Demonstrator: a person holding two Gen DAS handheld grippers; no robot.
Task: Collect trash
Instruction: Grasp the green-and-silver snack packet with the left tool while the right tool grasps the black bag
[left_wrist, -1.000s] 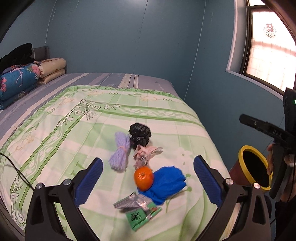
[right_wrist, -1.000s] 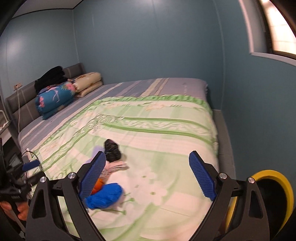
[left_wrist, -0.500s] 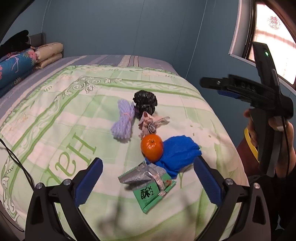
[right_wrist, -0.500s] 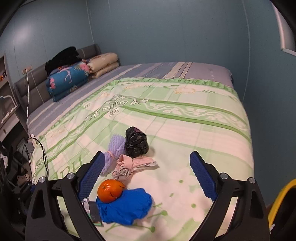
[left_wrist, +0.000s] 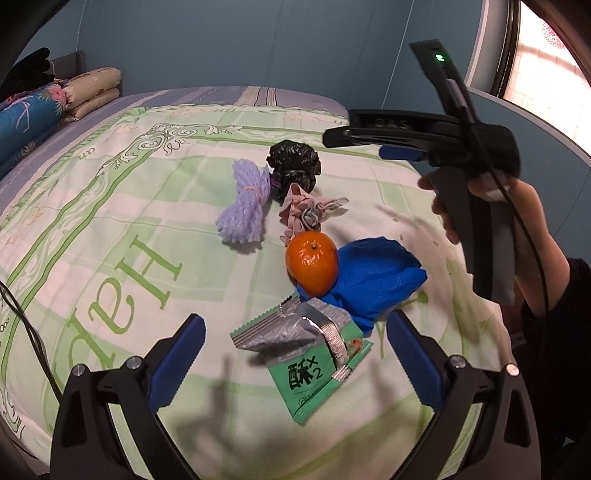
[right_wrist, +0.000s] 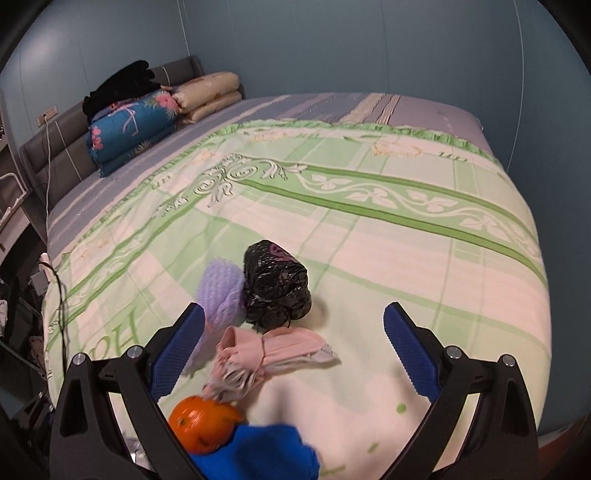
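left wrist view: we see the quilted bed (left_wrist: 110, 221), broad bare cover beyond a cluster near its foot edge: crumpled blue bag (left_wrist: 373, 277), foam net (left_wrist: 245, 206), glossy black bag (left_wrist: 293, 168), torn foil wrapper (left_wrist: 310, 347), smooth orange (left_wrist: 312, 260). left hand-held gripper (left_wrist: 295, 343) gapes empty; right hand-held gripper (right_wrist: 293, 350) is opening, empty, the wrapper mostly hidden from its view.

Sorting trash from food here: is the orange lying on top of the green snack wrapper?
No. In the left wrist view the orange rests against the blue cloth, with the green snack wrapper lying apart, nearer the camera.
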